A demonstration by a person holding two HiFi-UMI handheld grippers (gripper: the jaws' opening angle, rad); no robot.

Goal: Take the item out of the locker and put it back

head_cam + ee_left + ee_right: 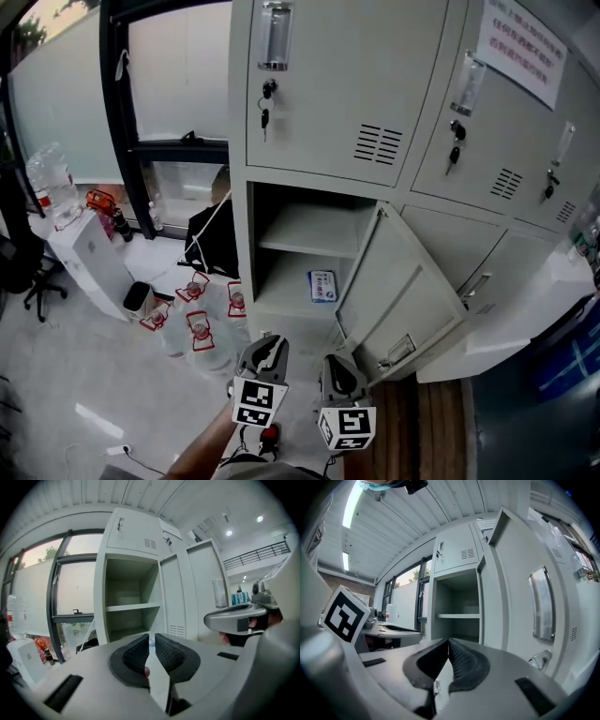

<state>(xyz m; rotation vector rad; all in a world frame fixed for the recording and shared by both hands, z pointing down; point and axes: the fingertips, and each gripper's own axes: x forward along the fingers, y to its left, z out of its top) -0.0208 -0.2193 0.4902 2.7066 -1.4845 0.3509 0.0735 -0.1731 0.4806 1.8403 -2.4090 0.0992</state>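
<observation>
Grey-white steel locker (300, 202) with its door (403, 300) swung wide to the right, exposing one shelf (305, 230) and the lower level beneath it. The wide door leaves the way into the compartment unobstructed.

Item: a small blue-and-white box (322, 285) lies on the lower level, right of centre and toward the hinge side. It is not yet taken out.

Both grippers sit near the bottom edge of the head view, side by side, well apart from the opening and aimed roughly into it. This reads as an approach ahead of the reach.

Left gripper (265, 349): its jaws stand a narrow slit apart with nothing between them. In its own view the box shows only as a far sliver through that slit.

Right gripper (339, 367): its jaws meet at the tips and hold nothing.

By this judgement, whichever gripper takes the box must first spread its jaws.

Hidden or unclear:
- The print on the box is too small to read.
- The far corners of the compartment lie in shadow.
- The person's arm (202, 455) is cut by the frame edge.
- A pinkish spot low between the left jaws cannot be identified.

Water bottles (192, 323) crowd the floor (56, 375) left of the locker.
</observation>
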